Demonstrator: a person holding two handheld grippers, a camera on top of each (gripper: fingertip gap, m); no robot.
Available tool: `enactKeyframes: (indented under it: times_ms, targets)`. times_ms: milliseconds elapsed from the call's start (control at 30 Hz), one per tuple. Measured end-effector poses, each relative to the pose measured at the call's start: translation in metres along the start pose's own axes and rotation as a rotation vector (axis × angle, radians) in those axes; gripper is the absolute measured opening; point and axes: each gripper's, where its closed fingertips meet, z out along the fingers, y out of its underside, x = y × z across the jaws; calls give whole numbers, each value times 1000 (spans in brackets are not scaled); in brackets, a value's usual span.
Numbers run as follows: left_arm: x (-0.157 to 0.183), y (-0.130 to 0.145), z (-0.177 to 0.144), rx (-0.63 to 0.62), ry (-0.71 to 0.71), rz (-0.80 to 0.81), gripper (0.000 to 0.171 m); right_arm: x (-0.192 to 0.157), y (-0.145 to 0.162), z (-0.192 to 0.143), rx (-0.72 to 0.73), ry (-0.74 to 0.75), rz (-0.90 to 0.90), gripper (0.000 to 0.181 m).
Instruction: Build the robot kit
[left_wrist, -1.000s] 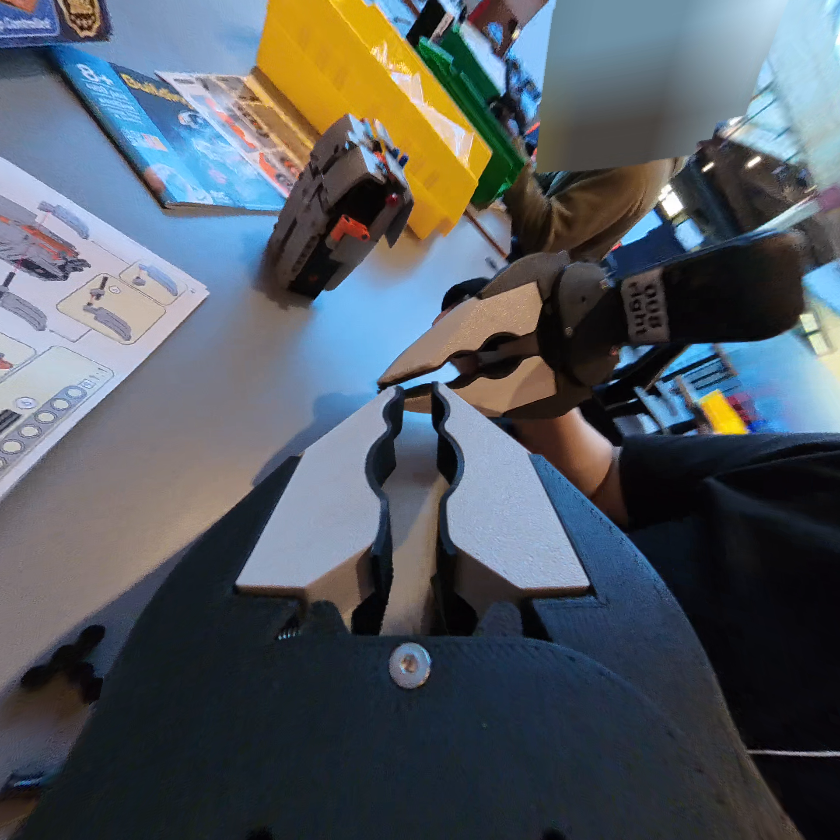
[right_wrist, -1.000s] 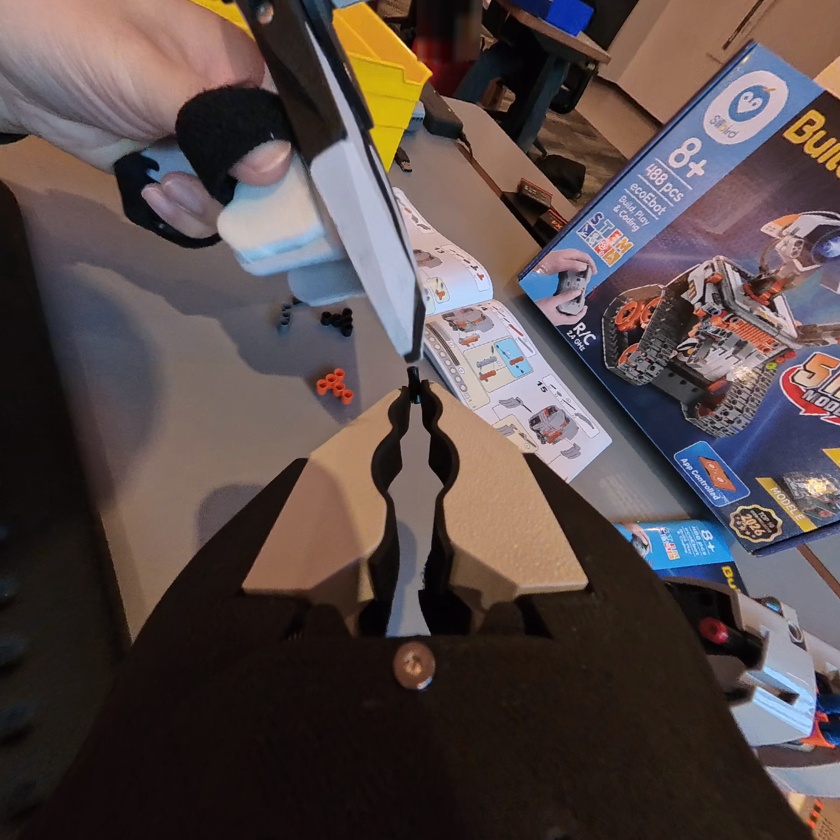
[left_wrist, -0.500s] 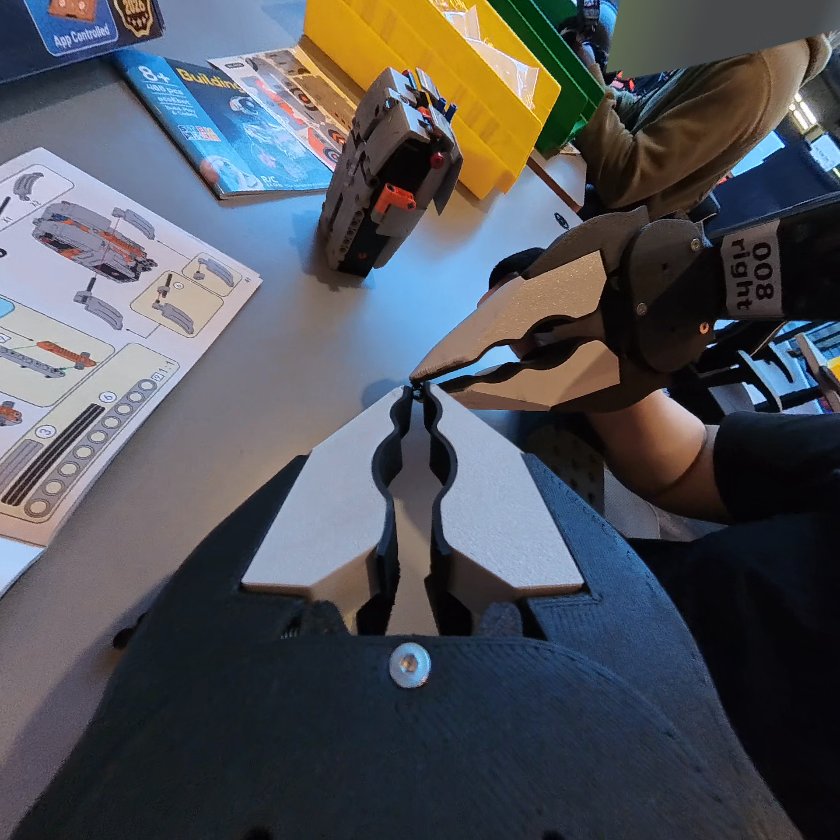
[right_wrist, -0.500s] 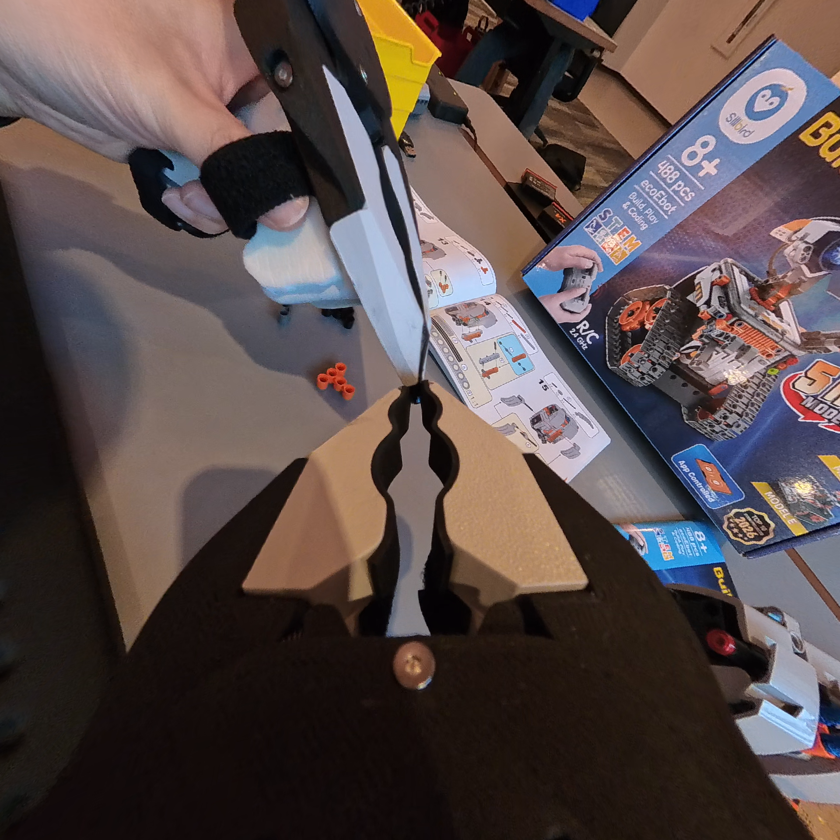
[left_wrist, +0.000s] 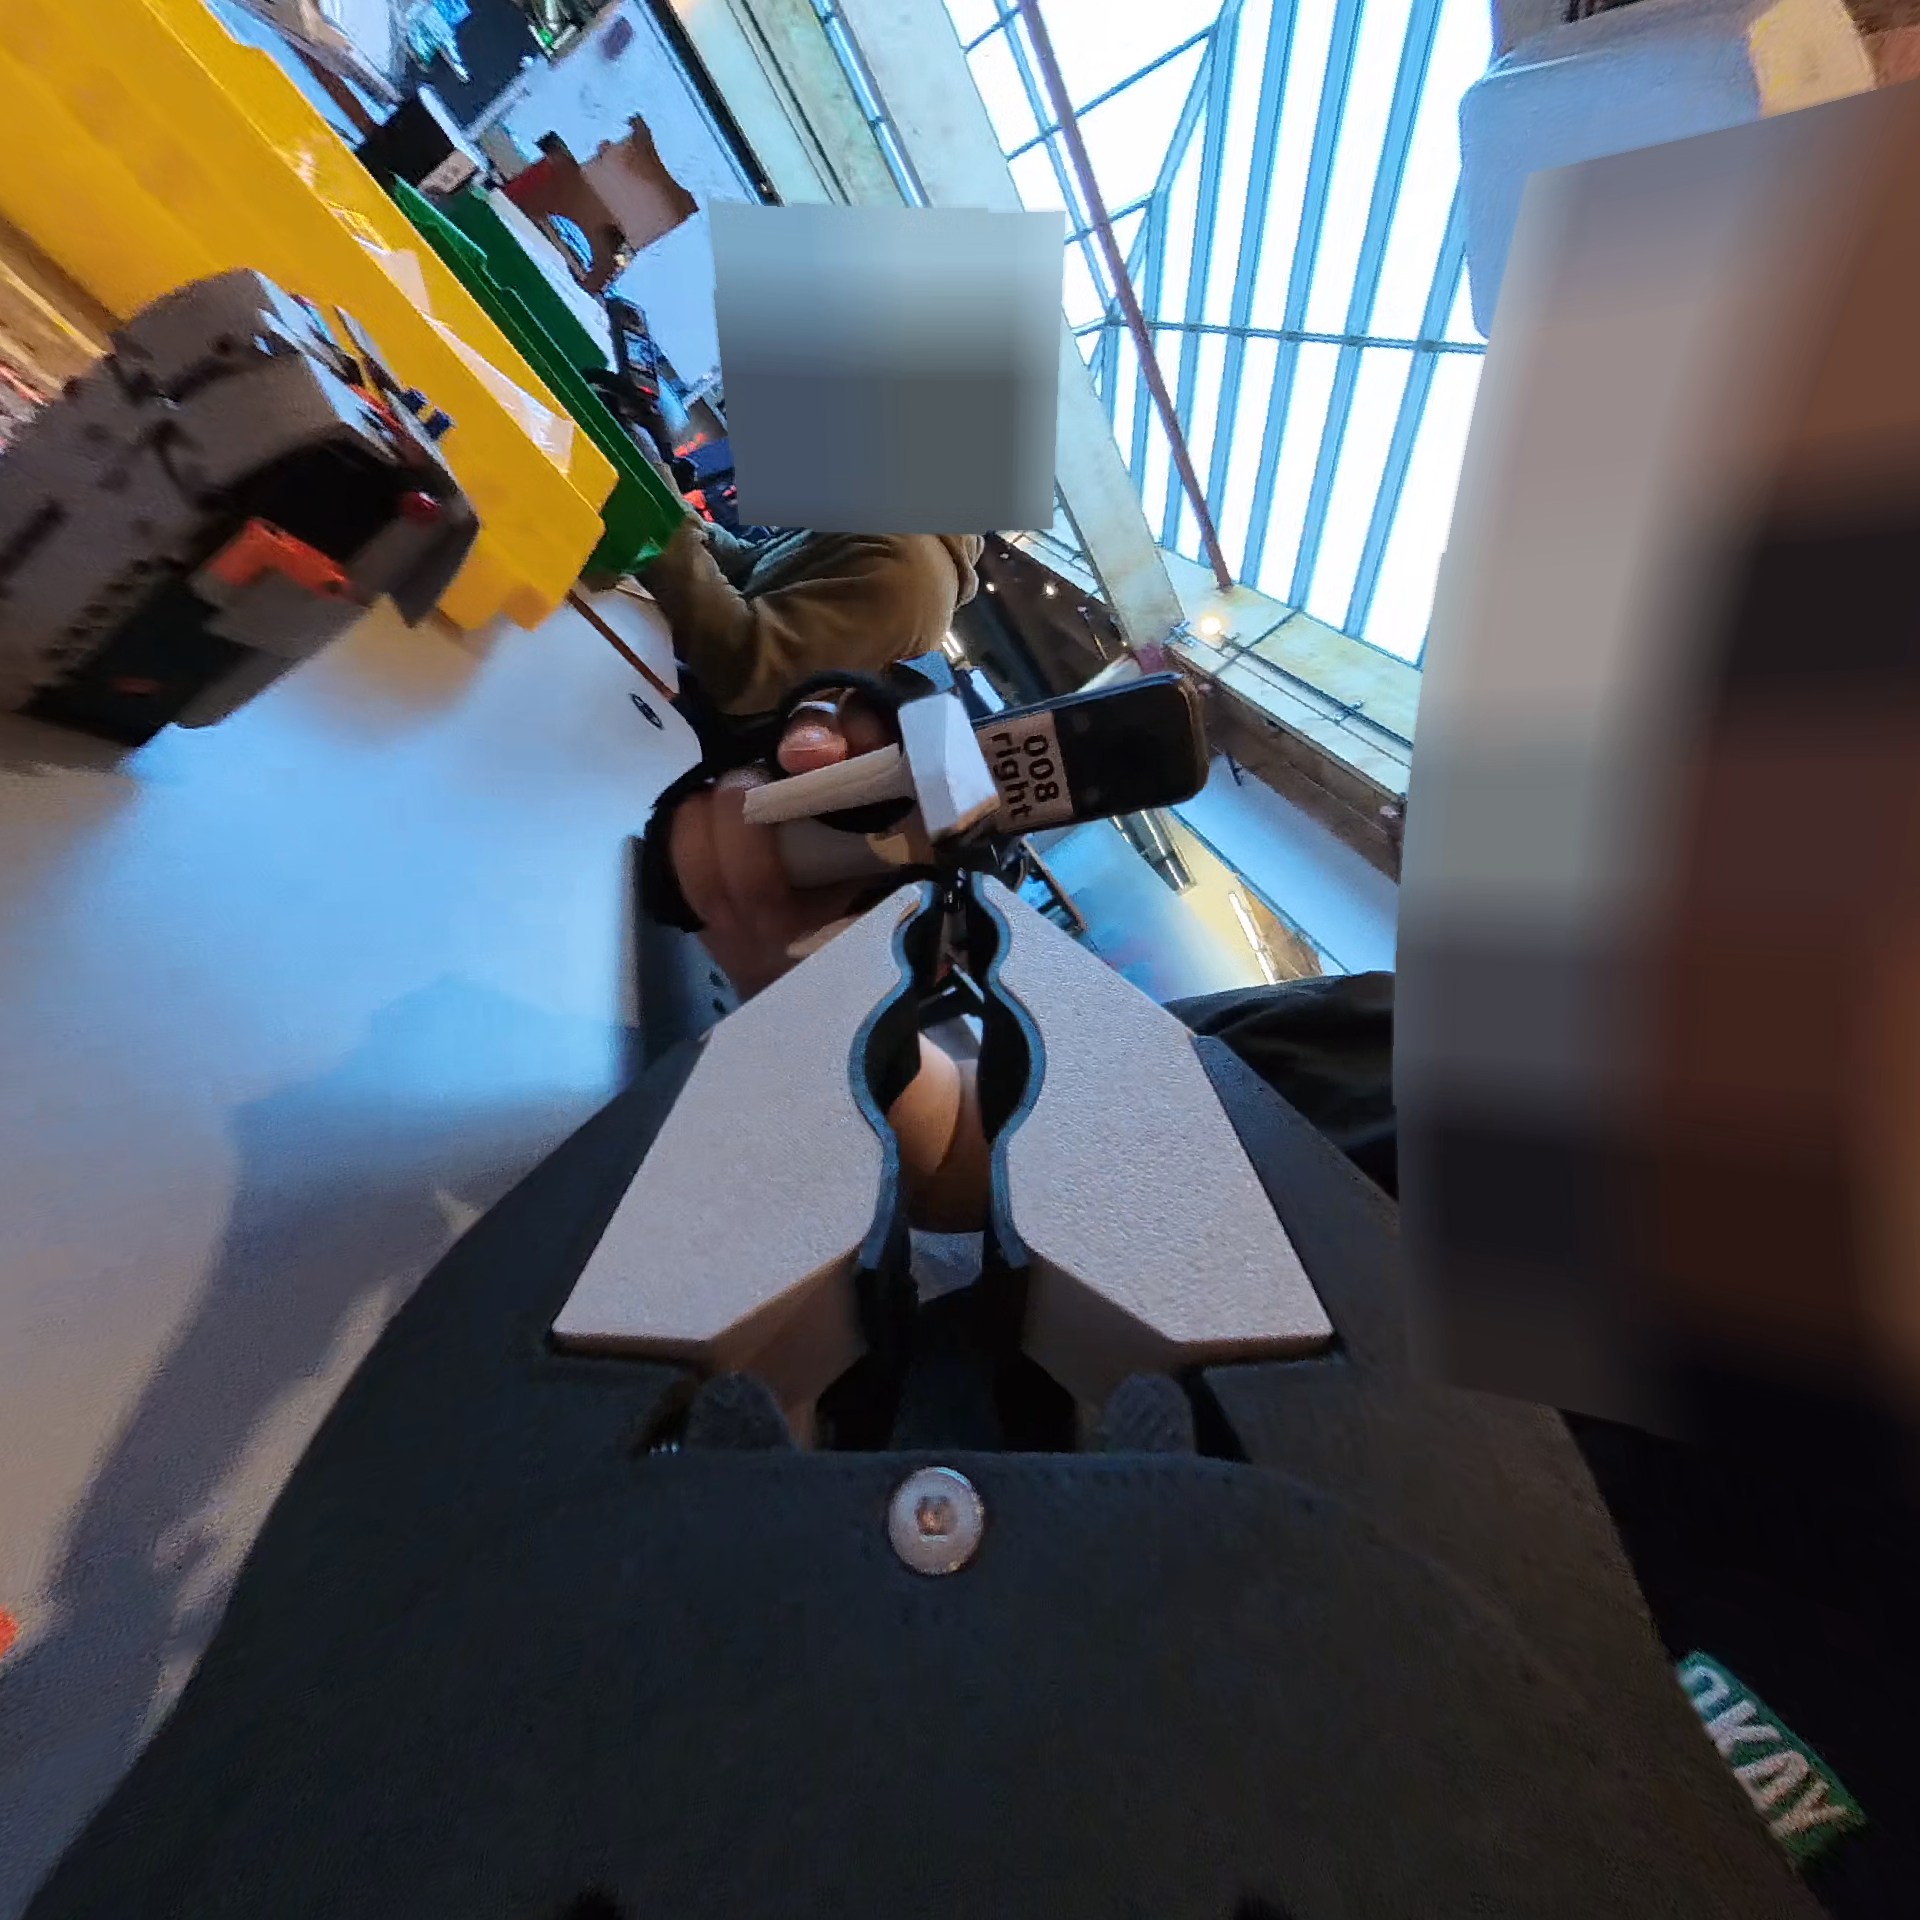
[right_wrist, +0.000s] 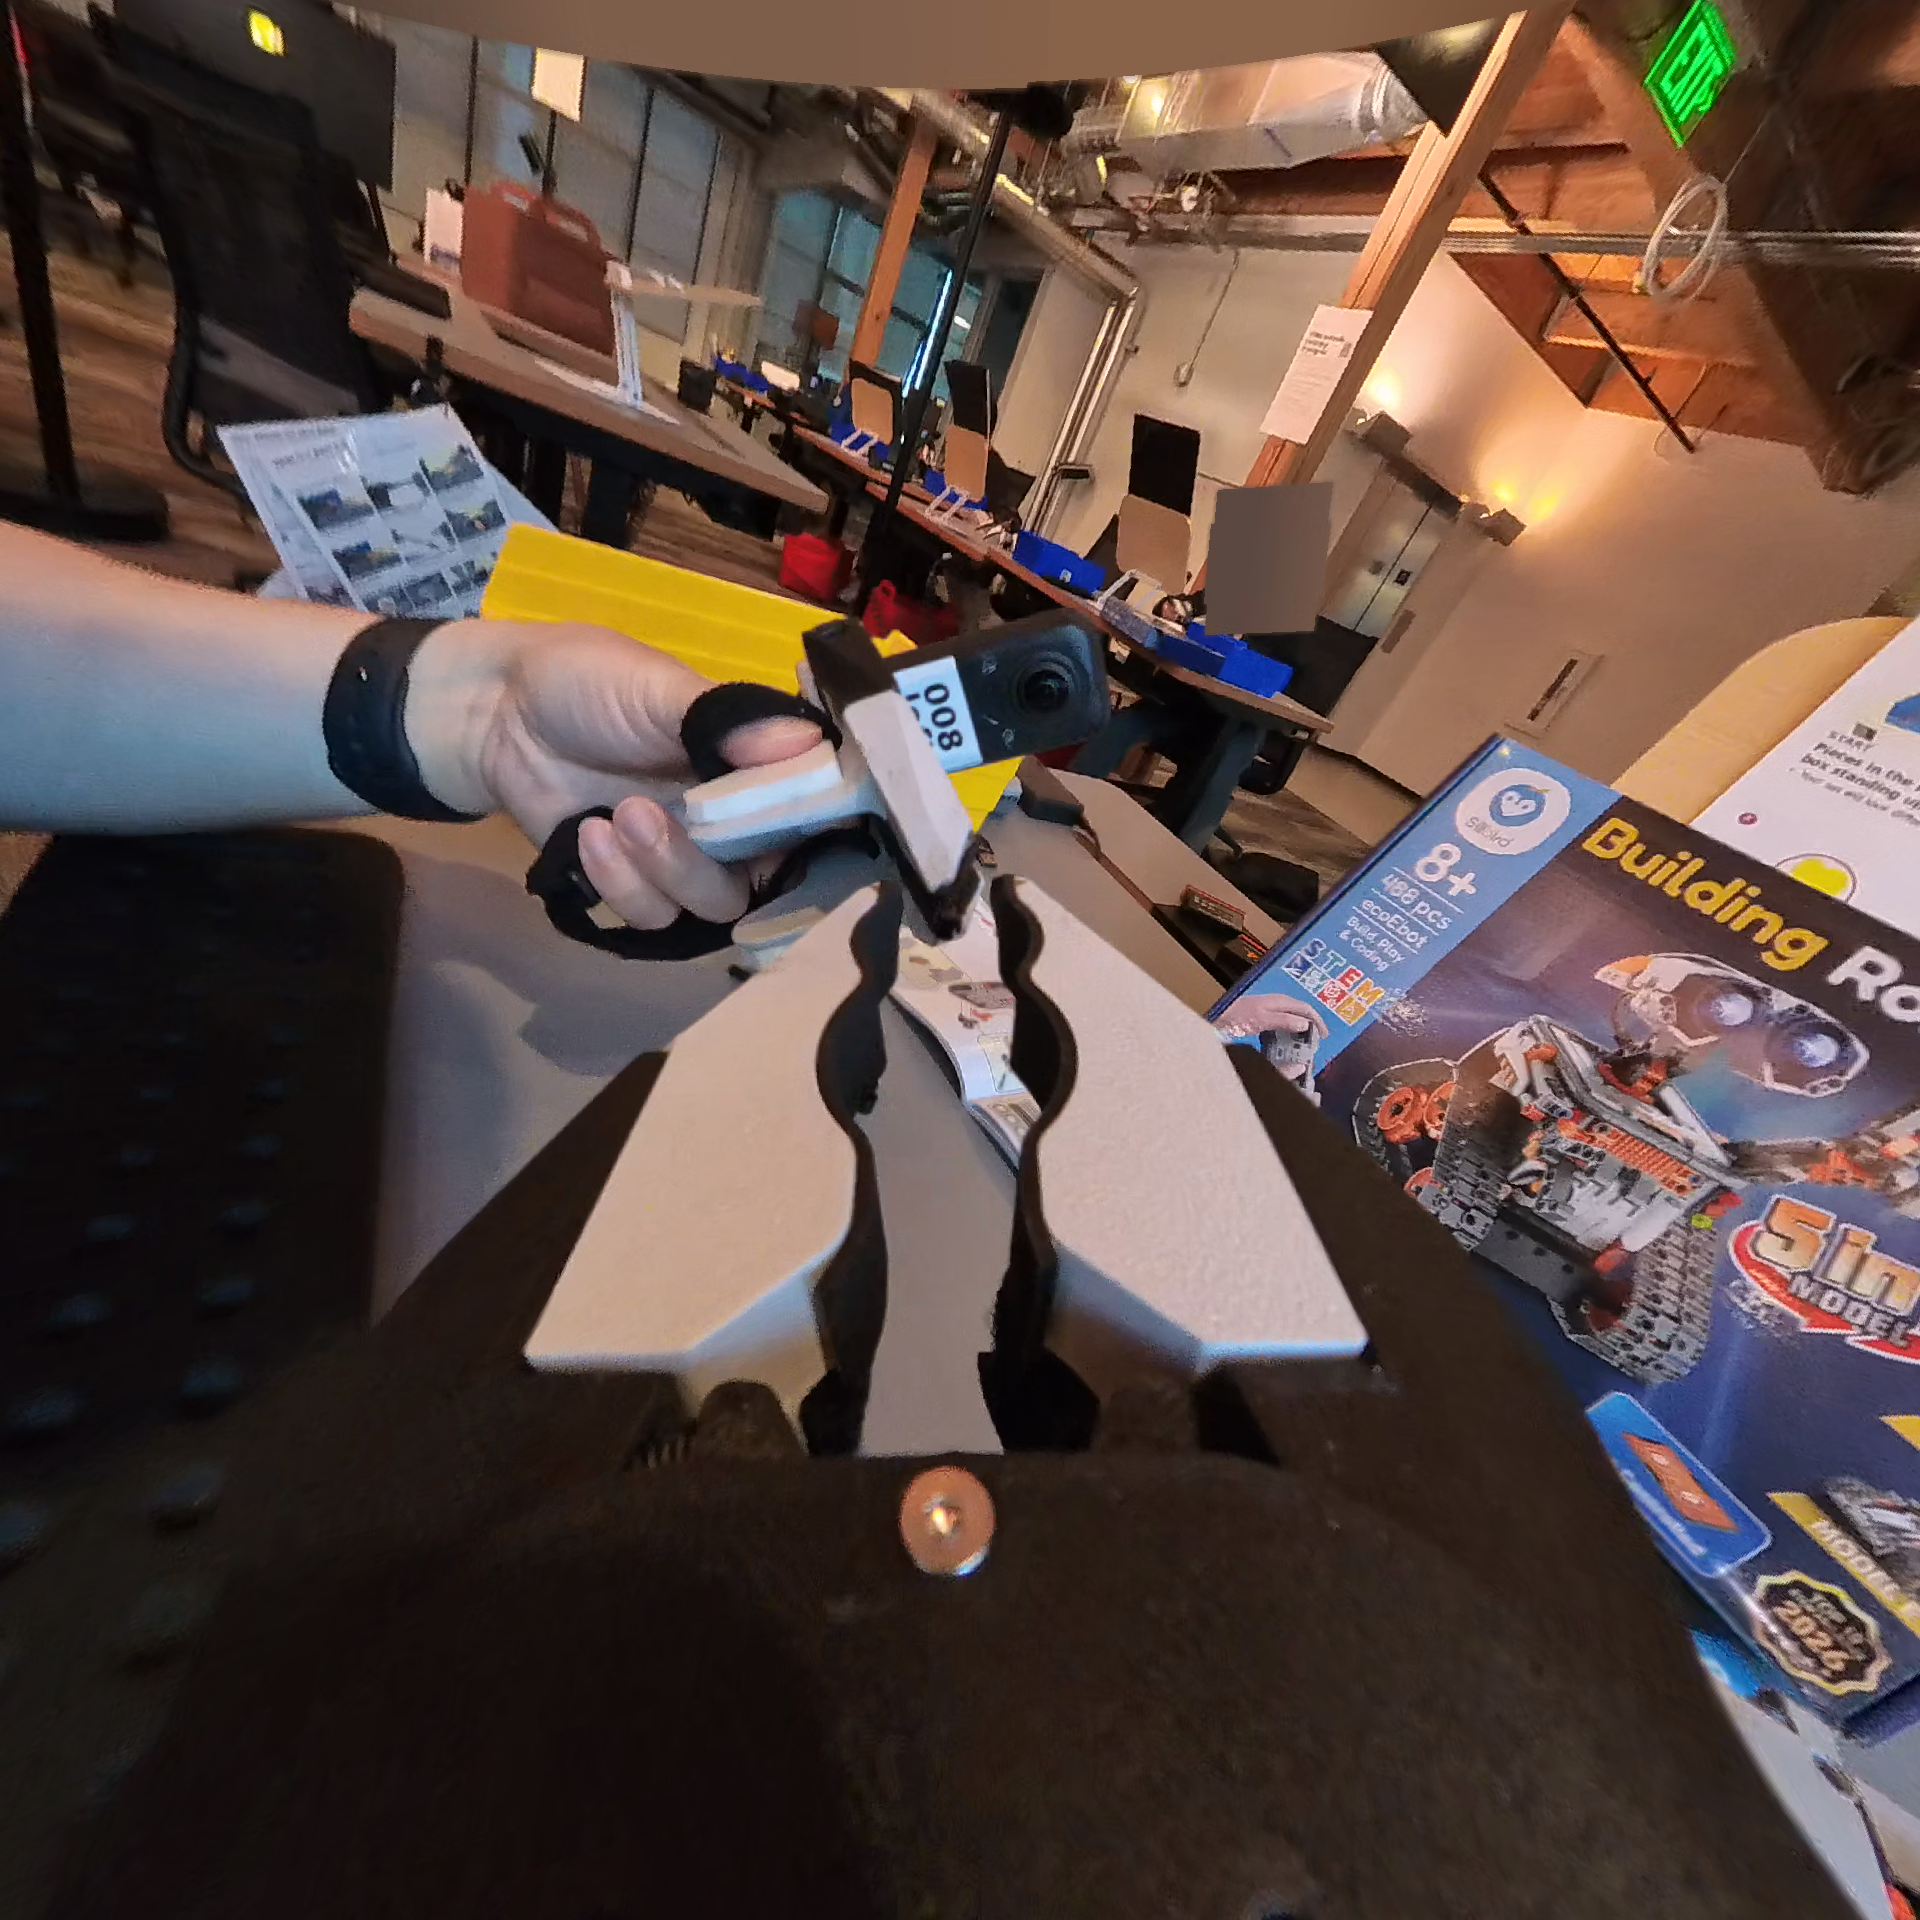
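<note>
Left gripper (left_wrist: 951, 902): fingers together at the tips, only the wavy slot behind them open. Something small and dark sits at the tips; can't tell if it's pinched.

Right gripper (right_wrist: 940, 896): fingers clearly apart, holding nothing. The left gripper's tip pokes into the gap between its fingertips, tip to tip and at a steep angle. Contact with either finger: can't tell.

Hand (right_wrist: 582, 748) with black finger loops holds the left tool; black band on the wrist.

Both tools are up off the grey table (left_wrist: 312, 935).

On the table:
- grey brick-built module (left_wrist: 208, 468) with orange and red bits, touching or just beside the yellow bin (left_wrist: 312, 260)
- green bin (left_wrist: 540, 312) behind the yellow one
- open instruction booklet (right_wrist: 977, 1029), seen through the right gripper's gap
- blue building-kit box (right_wrist: 1610, 1091) to the right
- black dotted mat (right_wrist: 156, 1039) on the left

Room: open workshop, rows of long tables (right_wrist: 623, 416), wooden posts, tall windows (left_wrist: 1299, 312). Person in an olive sleeve (left_wrist: 810, 613) is past the table edge.
</note>
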Motion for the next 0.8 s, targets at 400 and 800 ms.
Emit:
enactKeyframes:
  times_ms: [400,800]
  targets:
    - [2,2,-5,6,-3,7,0,-4,2,-2,-7,-32,20,3]
    - [-3,2,-8,13,-10,20,0,-4,7,1,-5,-75,174,3]
